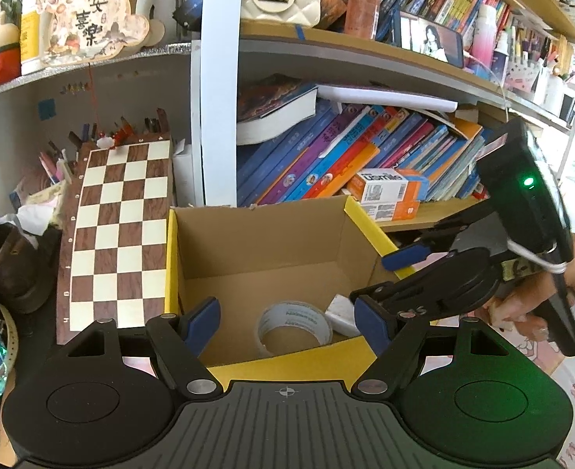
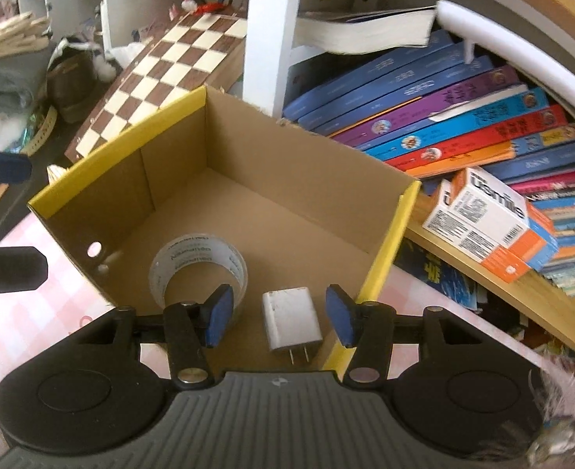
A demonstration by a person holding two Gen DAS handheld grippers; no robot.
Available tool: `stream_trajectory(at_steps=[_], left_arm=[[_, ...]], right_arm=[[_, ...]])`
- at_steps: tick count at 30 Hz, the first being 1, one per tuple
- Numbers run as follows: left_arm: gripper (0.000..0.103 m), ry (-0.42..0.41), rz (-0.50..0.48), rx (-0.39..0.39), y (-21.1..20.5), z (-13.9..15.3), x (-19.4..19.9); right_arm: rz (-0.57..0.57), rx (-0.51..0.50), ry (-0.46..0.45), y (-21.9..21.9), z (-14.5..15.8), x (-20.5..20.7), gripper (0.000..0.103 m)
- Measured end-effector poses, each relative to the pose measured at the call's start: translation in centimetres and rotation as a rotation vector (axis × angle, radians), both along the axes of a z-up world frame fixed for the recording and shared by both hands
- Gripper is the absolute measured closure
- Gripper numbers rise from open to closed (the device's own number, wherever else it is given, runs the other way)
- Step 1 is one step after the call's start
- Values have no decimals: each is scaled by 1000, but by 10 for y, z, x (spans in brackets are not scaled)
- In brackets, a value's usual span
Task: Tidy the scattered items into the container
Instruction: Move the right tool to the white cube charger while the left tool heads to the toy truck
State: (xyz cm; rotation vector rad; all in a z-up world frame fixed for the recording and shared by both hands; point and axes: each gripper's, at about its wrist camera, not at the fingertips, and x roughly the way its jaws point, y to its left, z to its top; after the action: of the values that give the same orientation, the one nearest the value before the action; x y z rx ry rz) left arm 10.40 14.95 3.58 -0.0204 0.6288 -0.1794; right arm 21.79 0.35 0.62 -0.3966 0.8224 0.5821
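Both grippers hang over the open cardboard box [image 2: 295, 179] with yellow rims. The left gripper [image 1: 287, 322] has its jaws spread wide, nothing between them. The right gripper [image 2: 279, 314] is also parted and empty — just above the white charger plug [image 2: 291, 320]. That plug lies on the box floor beside a roll of clear tape [image 2: 197, 269]. A chessboard [image 1: 119, 230] leans nearby.

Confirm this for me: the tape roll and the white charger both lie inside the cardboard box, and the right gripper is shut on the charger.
One part is wrong. The right gripper is open and holds nothing; the right wrist view shows its blue pads spread wide, with the white charger lying loose on the floor of the cardboard box between them. The rest stands: the tape roll lies inside the box too.
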Motion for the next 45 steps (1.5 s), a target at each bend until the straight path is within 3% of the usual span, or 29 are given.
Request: stream_trajectory(at_steps=[8,20,28,34,39,45], left_arm=[[24,-7,-20,-2,-7,5,-19],[24,-7,-91,43,-29,11,-41],[24,0,-139,79,-45,8,-55],[24,-11,-182,89,-56,11,-63],[24,-22,-190,78,-58,15,-68],[18,-35,-196,65,-64,18,-60]], right_arm=[[-75,73,-13,-52,24,-35,51],[-264,-60,-99,-179,36,-63,52],[-337,-97,-202,-241,87,-79,54],[-562,96,-282,-304,156,-66,54],[-534,129,-356,-303,192,-78,51],[-456,163,-310,-265,175,-92,47]])
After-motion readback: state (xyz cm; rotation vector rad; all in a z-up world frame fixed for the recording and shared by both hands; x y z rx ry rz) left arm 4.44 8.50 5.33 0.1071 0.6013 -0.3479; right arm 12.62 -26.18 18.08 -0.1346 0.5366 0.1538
